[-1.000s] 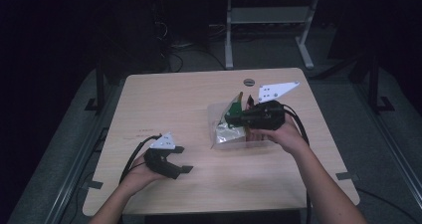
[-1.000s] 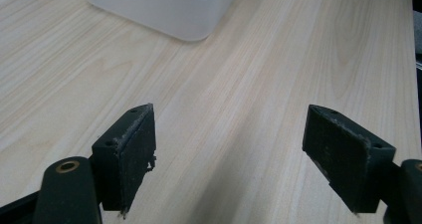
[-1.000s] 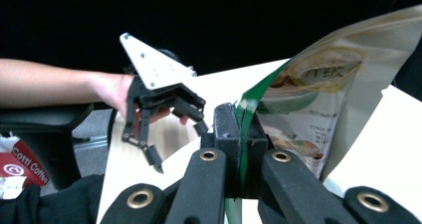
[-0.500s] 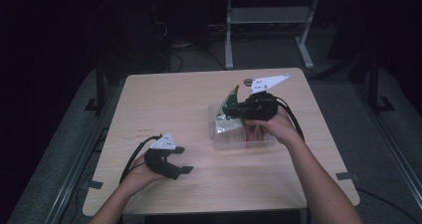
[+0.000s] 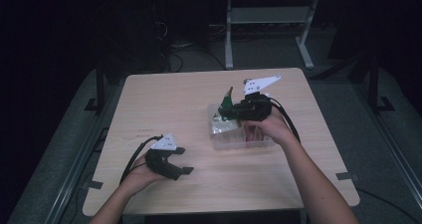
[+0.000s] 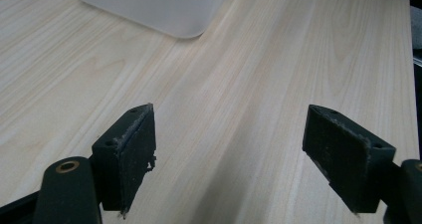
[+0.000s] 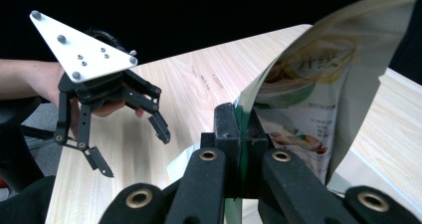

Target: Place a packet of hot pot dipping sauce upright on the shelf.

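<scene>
High view: right gripper [image 5: 230, 110] clamped on a green snack pouch [image 5: 226, 104], poised over the clear plastic box [image 5: 239, 140] on the wooden table [image 5: 174, 104]; left gripper [image 5: 180, 163] spread and empty, well apart near the front edge.

Left gripper view: 2 jaws wide, bare tabletop between, box corner [image 6: 164, 10] ahead.

Right gripper view: jaws pinching the pouch's edge [image 7: 308, 99]; left gripper [image 7: 134, 144] beyond, splayed.

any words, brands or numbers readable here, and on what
Snack pouch held in the right gripper: large pale lettering in a gold ring, too blurred to read.
Same pouch, lower down: lines of small print, too small to read.
Clear plastic box, table: no text seen.
</scene>
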A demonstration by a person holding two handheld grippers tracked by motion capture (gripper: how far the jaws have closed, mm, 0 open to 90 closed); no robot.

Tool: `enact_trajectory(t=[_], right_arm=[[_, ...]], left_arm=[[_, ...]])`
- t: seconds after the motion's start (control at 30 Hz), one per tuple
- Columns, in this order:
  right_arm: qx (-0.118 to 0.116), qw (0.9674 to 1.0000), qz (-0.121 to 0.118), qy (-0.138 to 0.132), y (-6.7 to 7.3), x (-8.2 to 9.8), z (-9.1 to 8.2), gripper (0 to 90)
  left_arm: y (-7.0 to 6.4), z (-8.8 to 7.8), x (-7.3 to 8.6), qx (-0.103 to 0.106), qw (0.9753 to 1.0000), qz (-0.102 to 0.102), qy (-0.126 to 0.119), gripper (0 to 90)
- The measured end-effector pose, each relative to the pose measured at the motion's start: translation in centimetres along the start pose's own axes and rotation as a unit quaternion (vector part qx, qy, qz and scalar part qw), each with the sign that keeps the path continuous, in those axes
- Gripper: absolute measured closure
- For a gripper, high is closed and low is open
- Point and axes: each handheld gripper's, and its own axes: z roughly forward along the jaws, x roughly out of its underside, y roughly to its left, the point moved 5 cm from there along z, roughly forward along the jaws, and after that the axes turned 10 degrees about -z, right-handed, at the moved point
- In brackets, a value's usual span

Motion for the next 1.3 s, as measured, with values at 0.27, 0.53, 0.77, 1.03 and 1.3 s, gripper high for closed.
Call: enact_trajectory(t=[0.27, 0.53, 0.77, 1.03, 1.3], right_arm=[[0.001, 0.9987, 0.001, 0.050, 0.4, 1.5, 1.5, 89.6], [0.003, 0.9987, 0.010, 0.050, 0.3, 2.0, 1.9, 89.3], [0.017, 0.9991, 0.018, 0.035, 0.1, 1.9, 1.3, 83.7], [0.030, 0.9990, 0.022, 0.023, 0.0, 1.6, 0.3, 74.1], [0.058, 0.9972, 0.029, 0.039, 0.0, 1.9, 0.2, 49.8]], left_arm=[[-0.1, 0.1, 0.0, 0.001, 1.0000, 0.000, 0.001, 20.7], [0.0, 0.1, 0.0, 0.001, 1.0000, 0.002, 0.002, 20.7], [-0.1, 0.1, 0.1, 0.003, 1.0000, -0.003, 0.002, 20.7], [-0.1, 0.2, 0.0, 0.004, 1.0000, -0.001, 0.003, 20.7], [-0.1, 0.2, 0.0, 0.005, 1.0000, -0.001, 0.004, 20.7]])
